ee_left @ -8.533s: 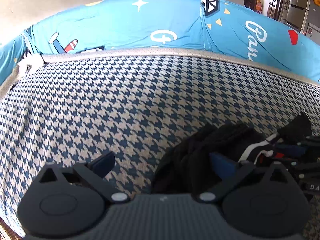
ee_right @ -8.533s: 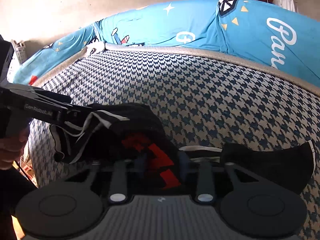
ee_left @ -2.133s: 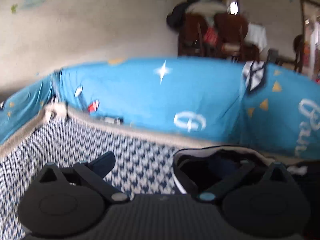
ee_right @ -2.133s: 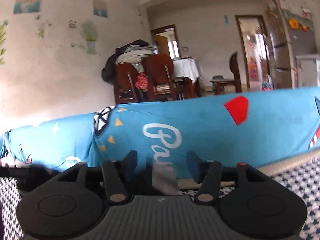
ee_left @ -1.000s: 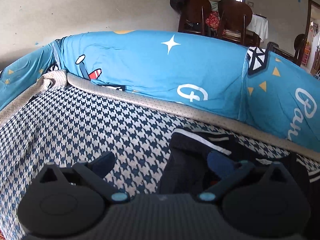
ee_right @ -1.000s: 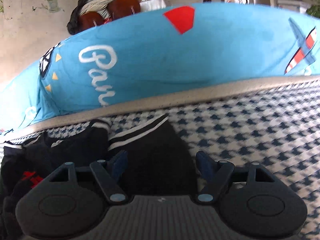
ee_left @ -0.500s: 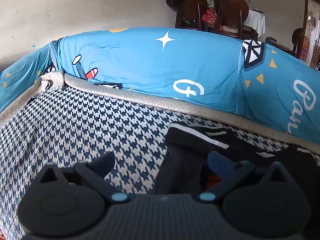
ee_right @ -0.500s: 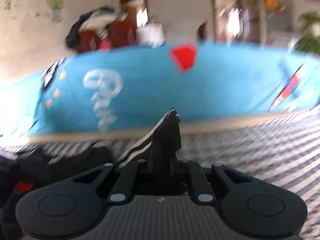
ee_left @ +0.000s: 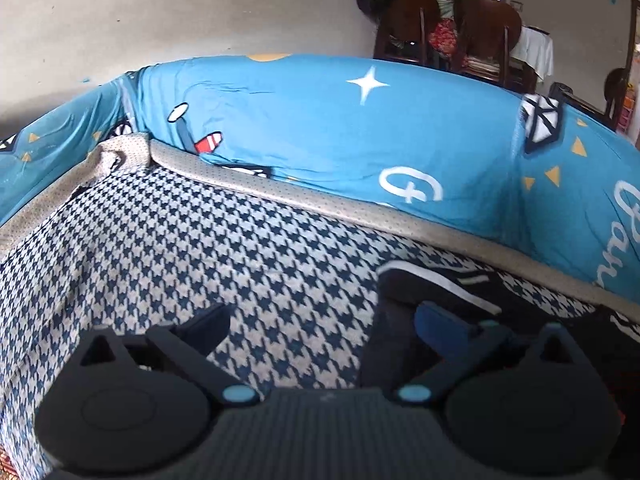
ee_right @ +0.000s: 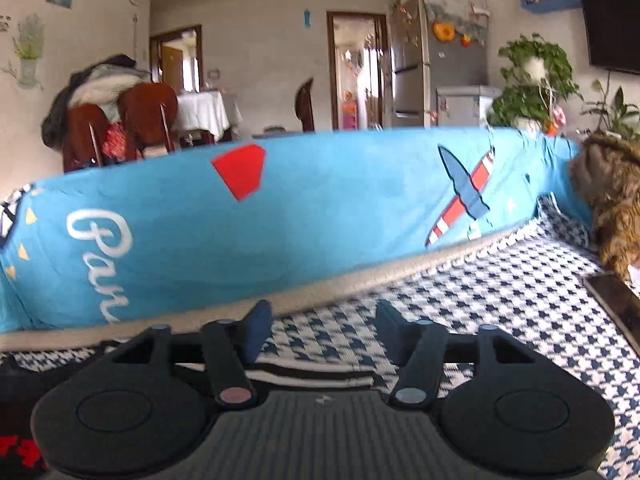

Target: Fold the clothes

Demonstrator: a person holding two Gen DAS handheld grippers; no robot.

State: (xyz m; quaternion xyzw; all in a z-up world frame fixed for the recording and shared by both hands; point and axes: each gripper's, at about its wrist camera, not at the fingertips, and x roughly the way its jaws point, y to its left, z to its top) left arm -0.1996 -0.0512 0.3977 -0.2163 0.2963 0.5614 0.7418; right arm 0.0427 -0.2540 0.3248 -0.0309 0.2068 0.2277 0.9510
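Observation:
A black garment [ee_left: 432, 280] with white stripes lies crumpled on the houndstooth sofa seat [ee_left: 200, 240], at the right of the left wrist view. My left gripper [ee_left: 320, 324] stands wide open just above the seat; its right finger hangs over the garment's edge and nothing is pinched. In the right wrist view the garment's striped hem [ee_right: 312, 378] lies flat on the seat below my right gripper [ee_right: 324, 332]. That gripper's jaws are opening and the pads are clear of the cloth. A red print shows on the garment at the lower left.
The blue printed backrest cover [ee_right: 320, 220] runs along the back of the seat. A brown furry thing [ee_right: 612, 208] and a dark flat device [ee_right: 616, 300] sit at the seat's right end. Wooden chairs [ee_right: 120, 128] piled with clothes stand behind the sofa.
Half a second ago the right gripper was shut on the garment's striped edge and held it up. Now its jaws have parted, the edge lies on the seat, and its view has tipped upward. The left gripper has stayed put.

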